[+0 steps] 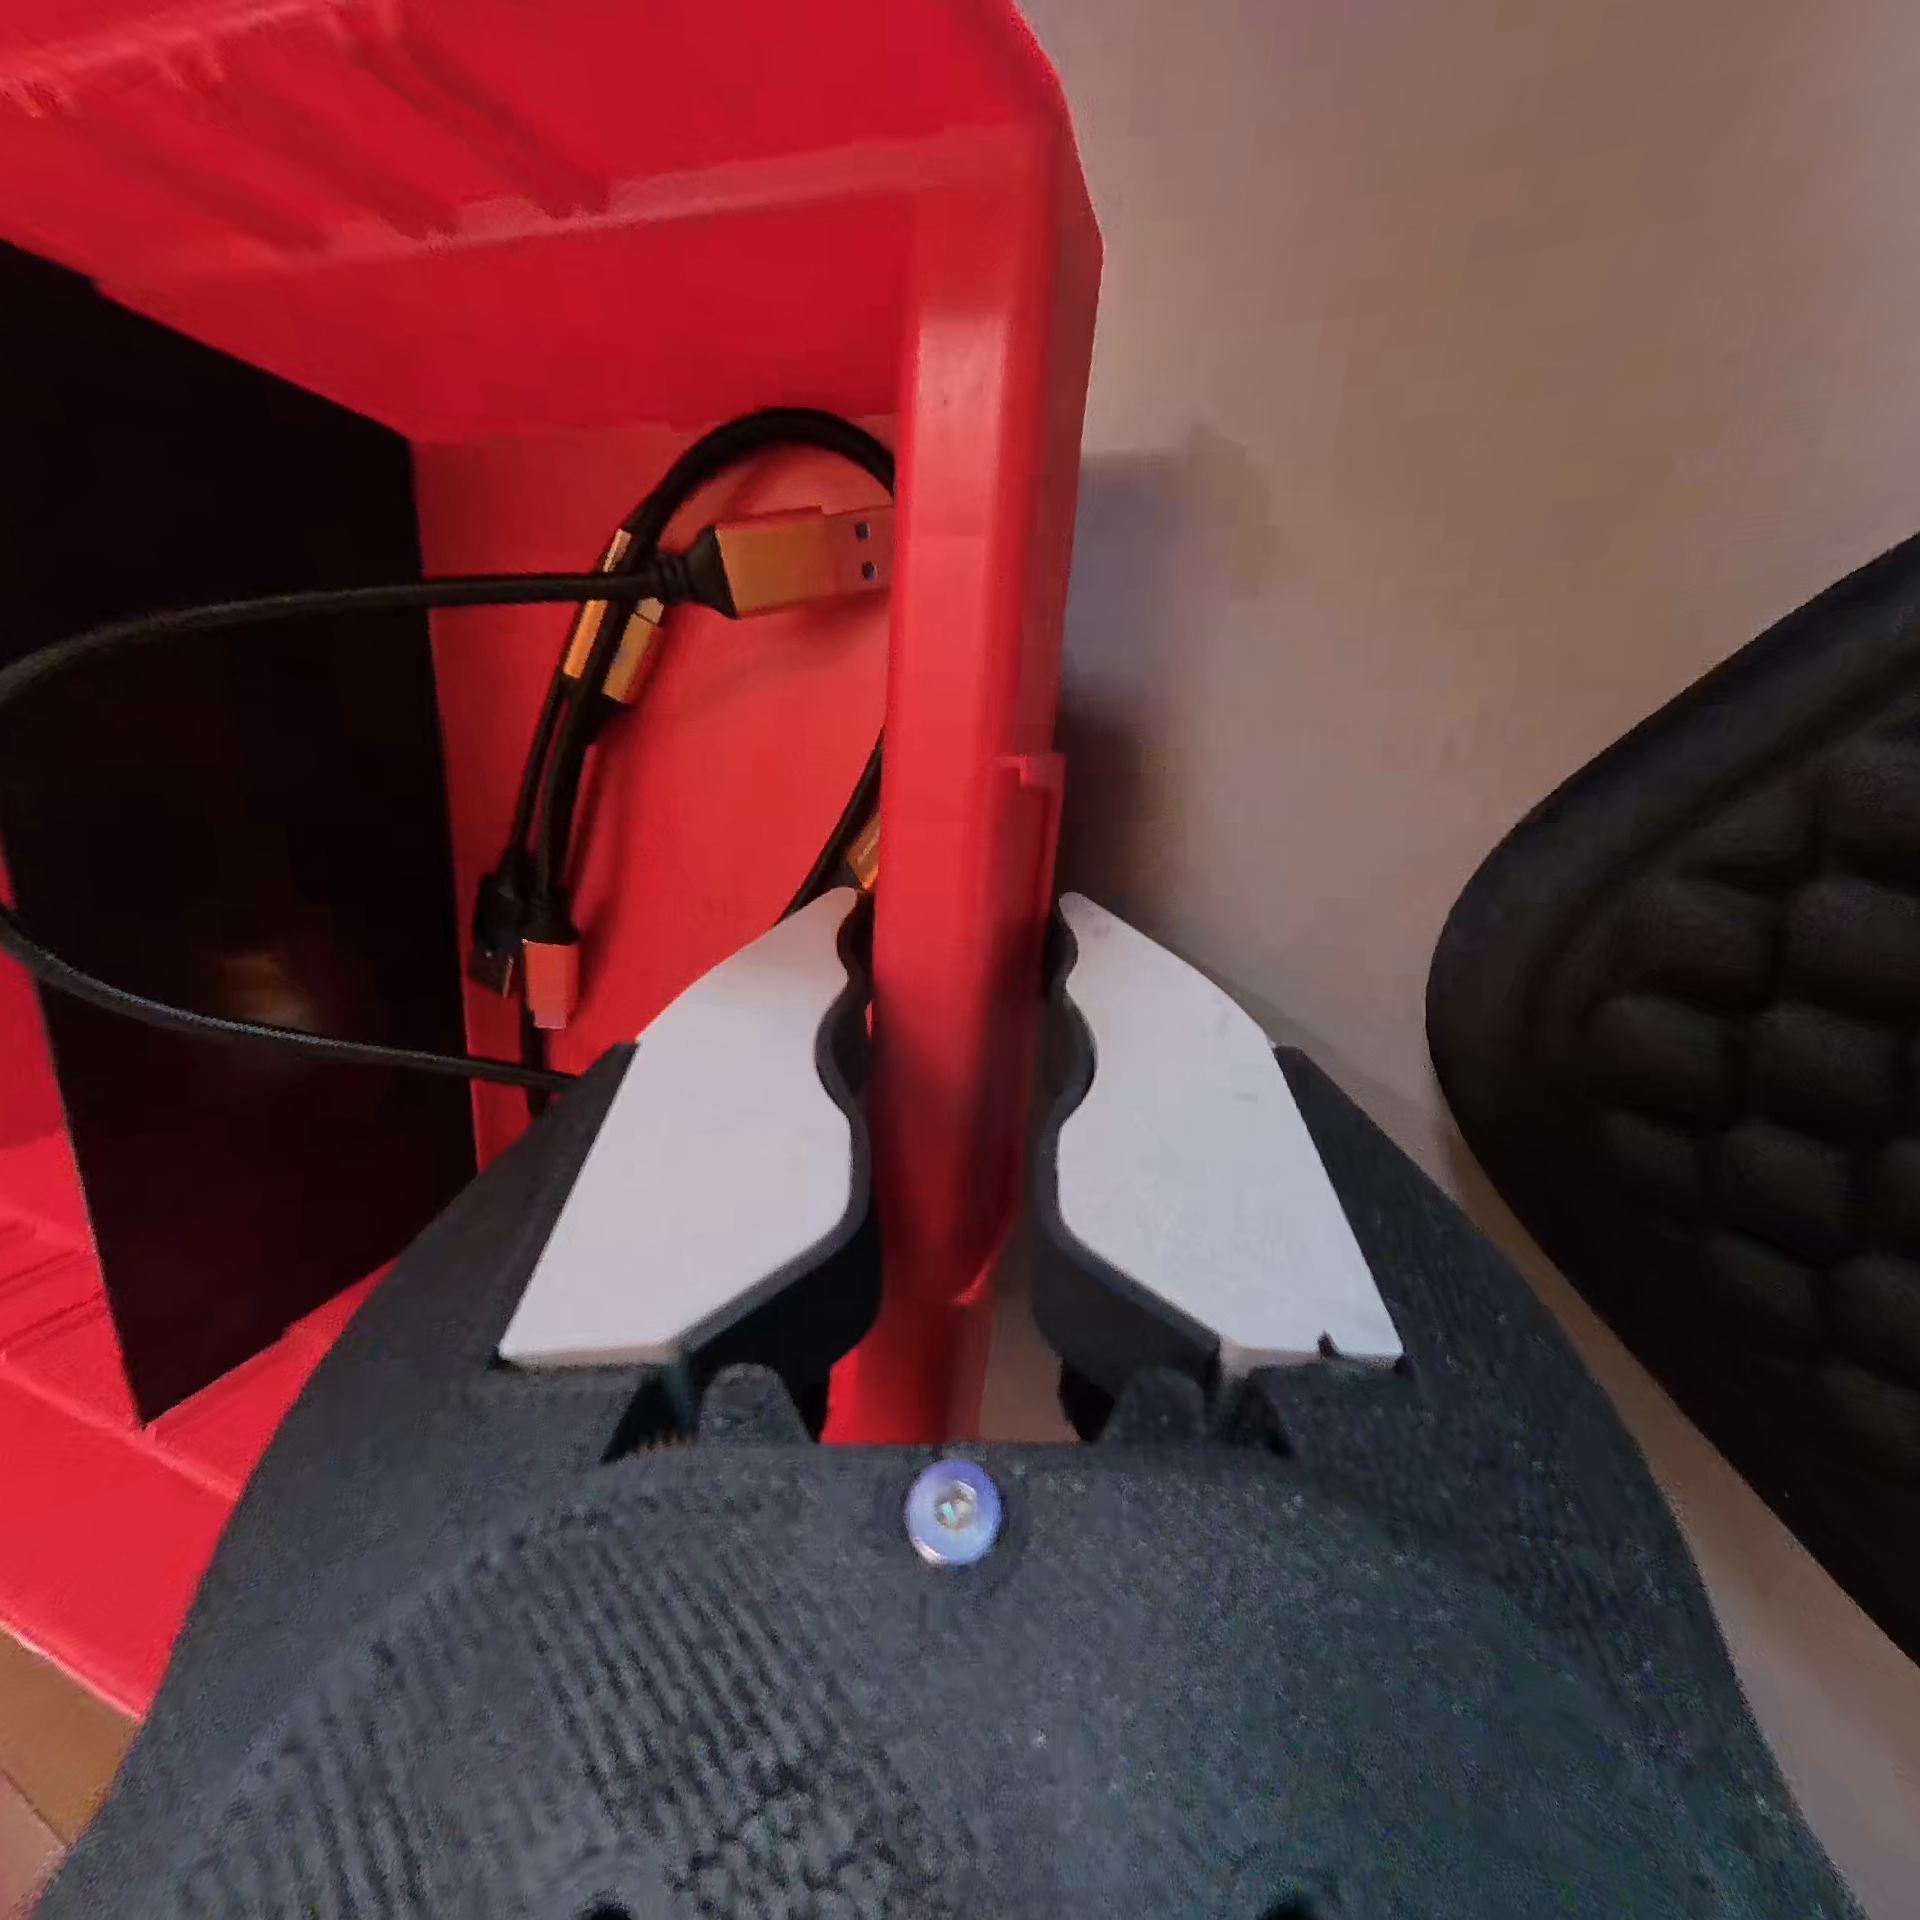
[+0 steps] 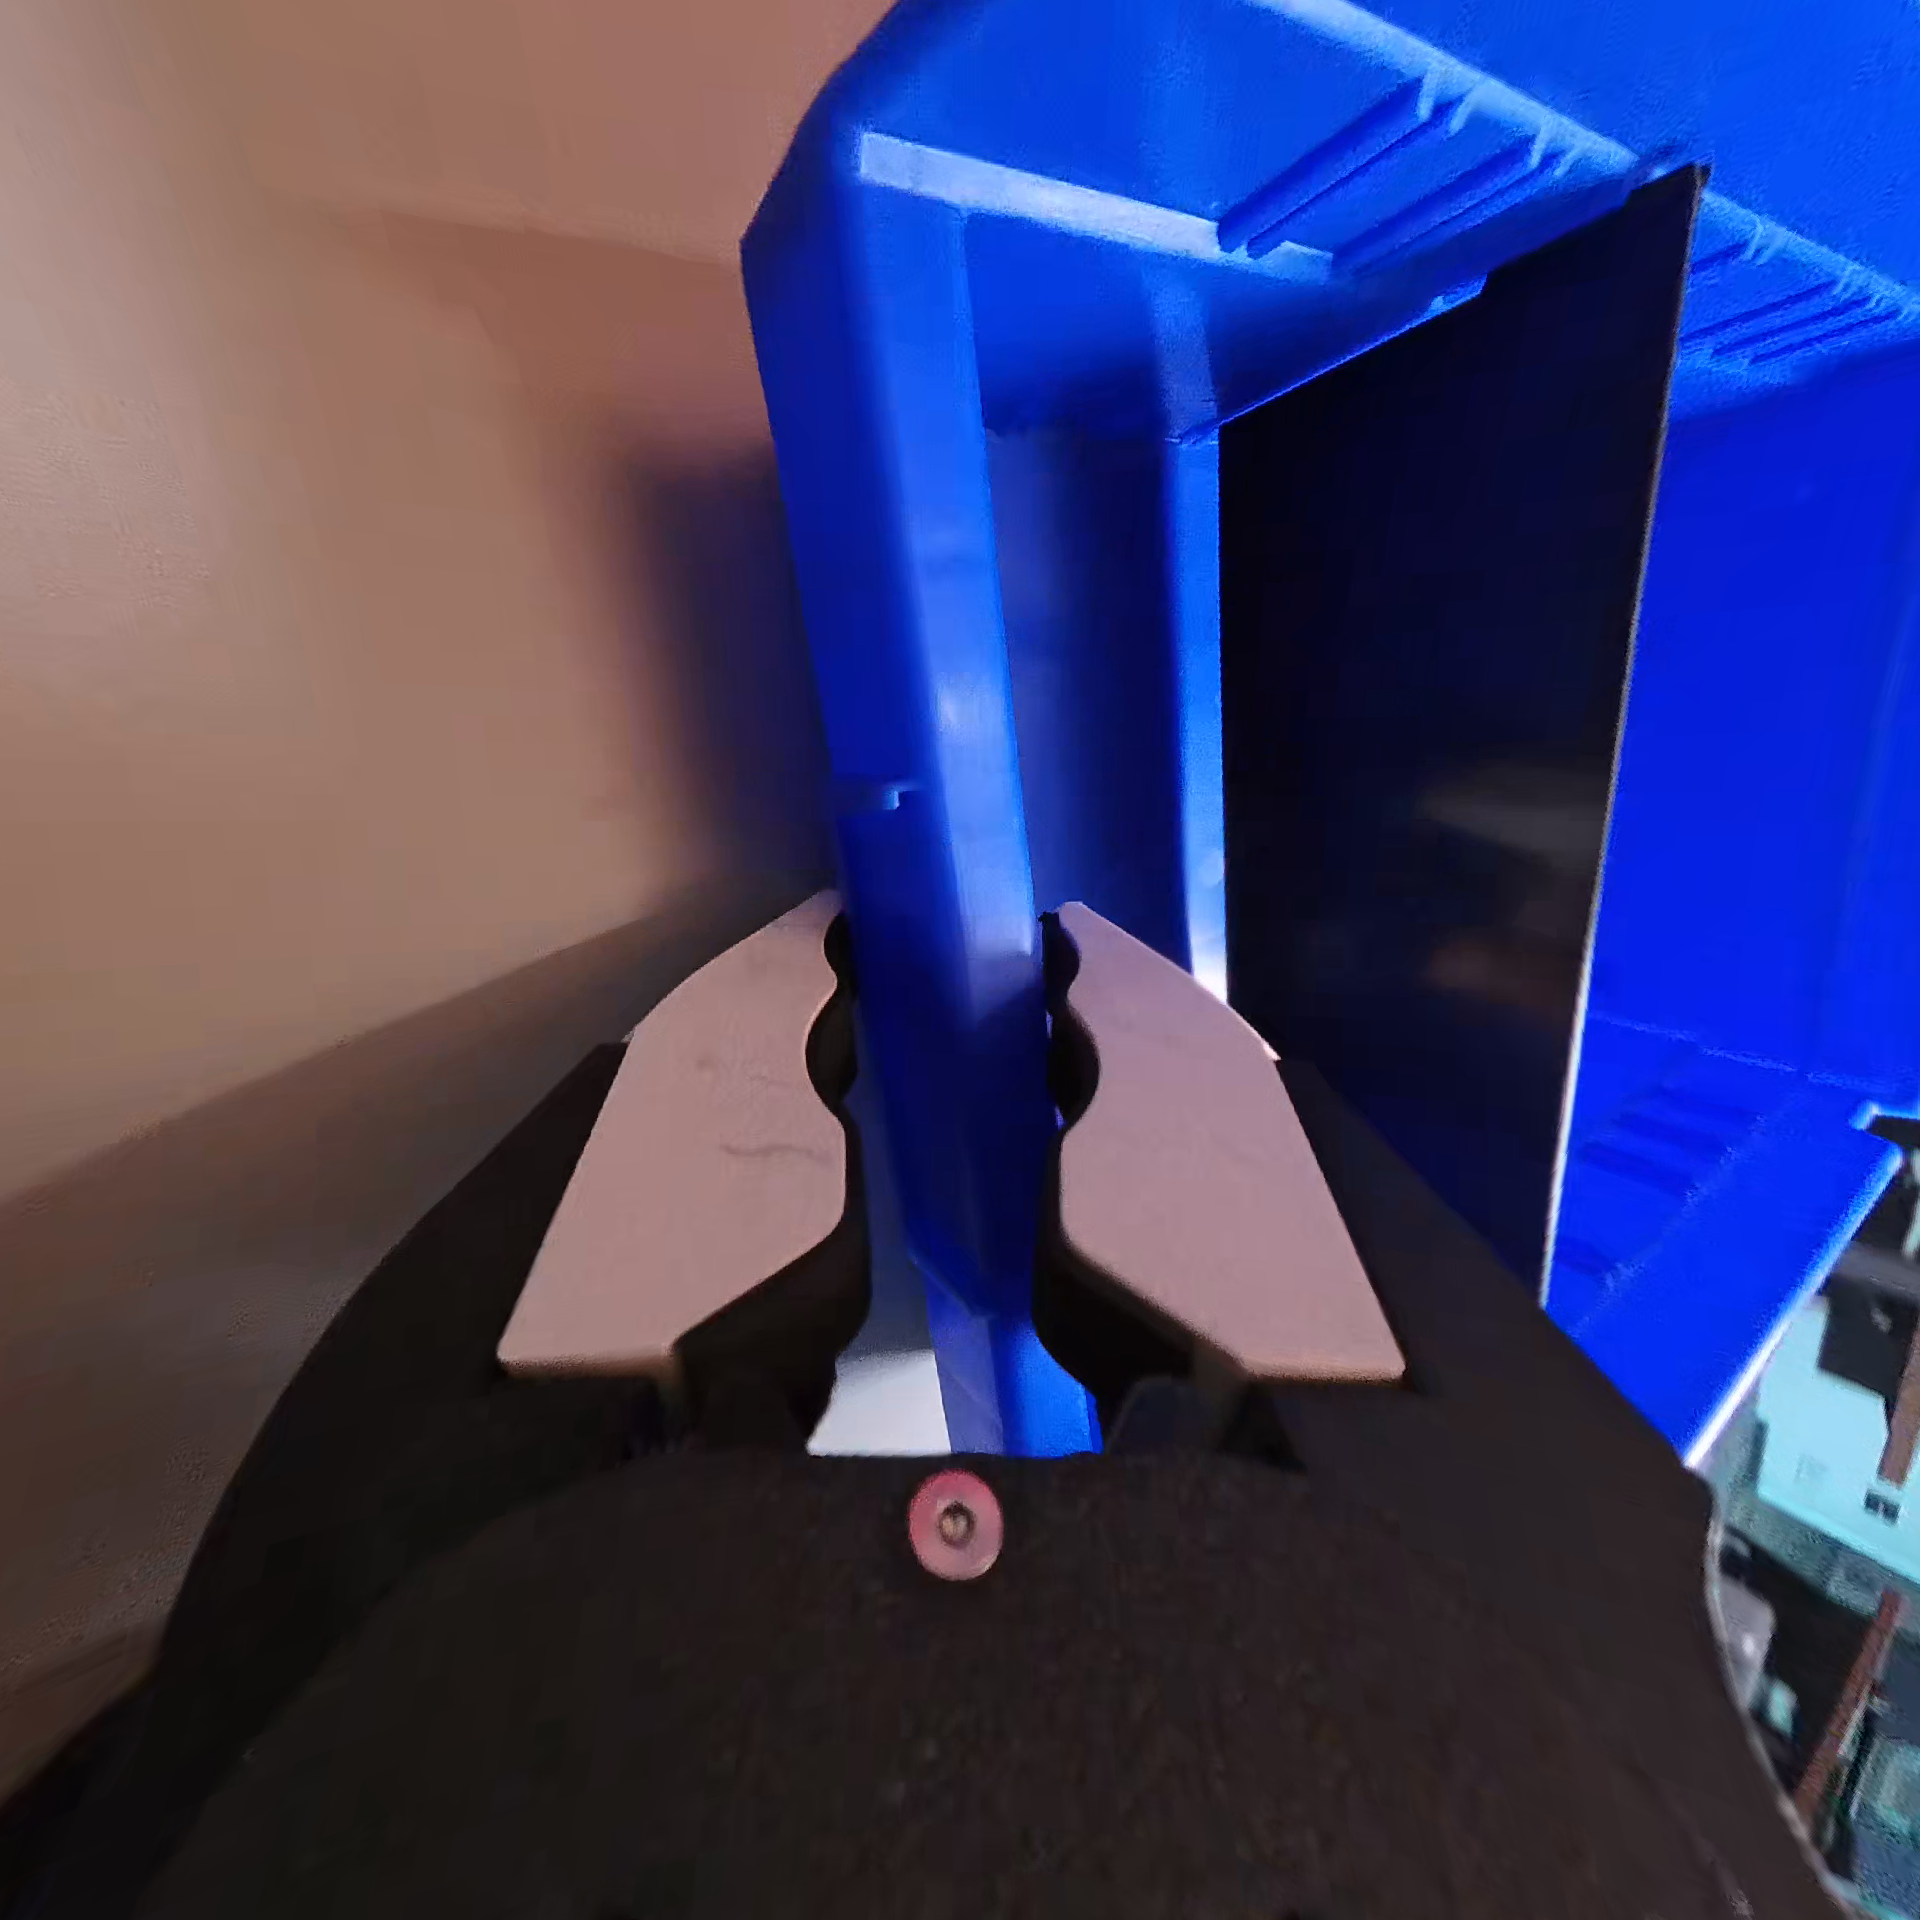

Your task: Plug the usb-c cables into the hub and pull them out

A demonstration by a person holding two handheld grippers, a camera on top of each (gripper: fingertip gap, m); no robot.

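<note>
My left gripper [image 1: 951, 925] is shut on the side wall of a red plastic bin [image 1: 966, 727]. Inside the bin lie black braided cables [image 1: 582, 748] with orange-gold plugs; one wide plug [image 1: 800, 561] points right near the wall, and smaller plugs [image 1: 545, 961] hang lower. A black divider panel [image 1: 229, 831] stands in the bin at the left. My right gripper [image 2: 945, 920] is shut on the side wall of a blue plastic bin [image 2: 914, 623]. A black divider panel [image 2: 1455, 727] stands inside it. No hub shows in either view.
A black padded, bumpy cushion [image 1: 1745, 1039] lies to the right of the red bin on a pale surface. A beige wall [image 2: 364, 520] is left of the blue bin. Blurred equipment [image 2: 1829, 1507] shows at the lower right past the blue bin. The gap from one gripper's tips to the other's is roughly 30 cm.
</note>
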